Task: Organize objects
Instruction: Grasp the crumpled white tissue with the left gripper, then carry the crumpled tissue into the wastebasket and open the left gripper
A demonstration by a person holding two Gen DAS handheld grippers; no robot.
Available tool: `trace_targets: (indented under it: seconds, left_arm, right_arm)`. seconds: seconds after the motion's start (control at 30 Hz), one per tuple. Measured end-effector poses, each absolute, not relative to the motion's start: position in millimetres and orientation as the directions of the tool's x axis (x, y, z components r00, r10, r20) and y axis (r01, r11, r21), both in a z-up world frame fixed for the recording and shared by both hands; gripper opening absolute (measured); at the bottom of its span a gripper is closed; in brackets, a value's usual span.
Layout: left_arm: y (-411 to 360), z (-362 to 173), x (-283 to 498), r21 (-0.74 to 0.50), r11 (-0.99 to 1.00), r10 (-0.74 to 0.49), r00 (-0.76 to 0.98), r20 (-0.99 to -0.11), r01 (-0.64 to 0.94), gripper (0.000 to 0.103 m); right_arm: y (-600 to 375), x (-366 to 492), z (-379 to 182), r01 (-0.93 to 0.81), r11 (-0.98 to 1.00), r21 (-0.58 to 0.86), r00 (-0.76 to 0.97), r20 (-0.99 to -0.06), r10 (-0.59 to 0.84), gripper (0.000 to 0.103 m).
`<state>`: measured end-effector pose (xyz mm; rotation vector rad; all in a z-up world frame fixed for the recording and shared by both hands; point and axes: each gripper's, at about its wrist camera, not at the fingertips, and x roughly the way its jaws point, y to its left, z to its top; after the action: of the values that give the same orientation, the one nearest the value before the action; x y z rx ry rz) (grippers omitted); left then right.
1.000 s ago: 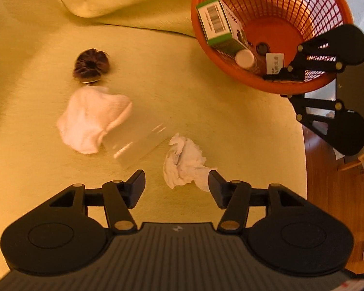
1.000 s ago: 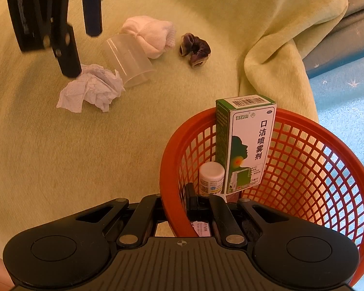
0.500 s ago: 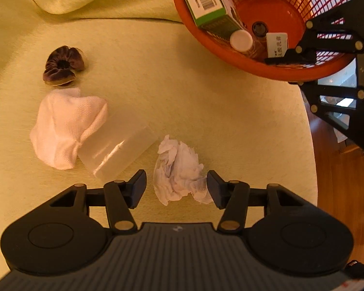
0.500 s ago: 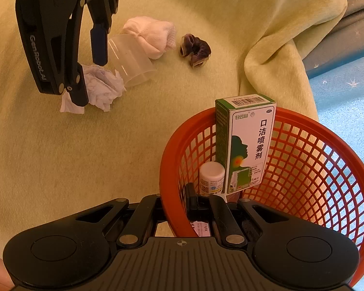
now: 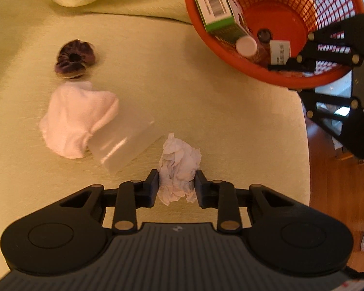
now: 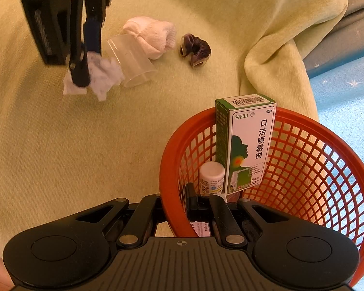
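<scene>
A crumpled white tissue [image 5: 178,167] lies on the yellow-green blanket, and my left gripper [image 5: 176,184] is shut on it, a finger pressing each side. In the right wrist view the left gripper [image 6: 87,65] hangs over the same tissue [image 6: 104,77]. My right gripper [image 6: 176,203] is shut on the near rim of the orange mesh basket [image 6: 315,160]. The basket holds a green-and-white box [image 6: 247,143] standing upright and a small white-capped bottle [image 6: 212,178]. A clear plastic cup [image 5: 126,145] lies on its side beside the tissue.
A bundled white sock [image 5: 77,118] touches the cup's far end, and a dark purple scrunchie [image 5: 75,58] lies just beyond it. The blanket [image 5: 206,111] folds up at the back. The cushion's edge drops to a wooden floor [image 5: 332,194] on the right.
My left gripper came down over the tissue and its fingers closed in from wide open onto it. The right gripper and the basket have not moved.
</scene>
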<state>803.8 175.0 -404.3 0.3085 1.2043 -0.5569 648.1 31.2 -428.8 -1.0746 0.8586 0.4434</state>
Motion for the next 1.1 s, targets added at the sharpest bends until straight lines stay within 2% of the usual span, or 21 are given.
trace_targets:
  seconds: [0.47, 1.1]
  left_arm:
    - [181.3, -352.8, 807.4, -0.066, 0.853, -0.26, 0.312, -0.914, 0.517, 0.026]
    - [164.0, -319.8, 816.3, -0.08, 0.831, -0.318, 0.351, -0.881, 0.551, 0.026]
  right_arm:
    - [32.7, 651.0, -425.3, -0.695, 0.435, -0.572, 0.6, -0.795, -0.088, 0.001]
    - [30.2, 651.1, -423.6, -0.694, 0.441, -0.569, 0.598, -0.797, -0.088, 0.001]
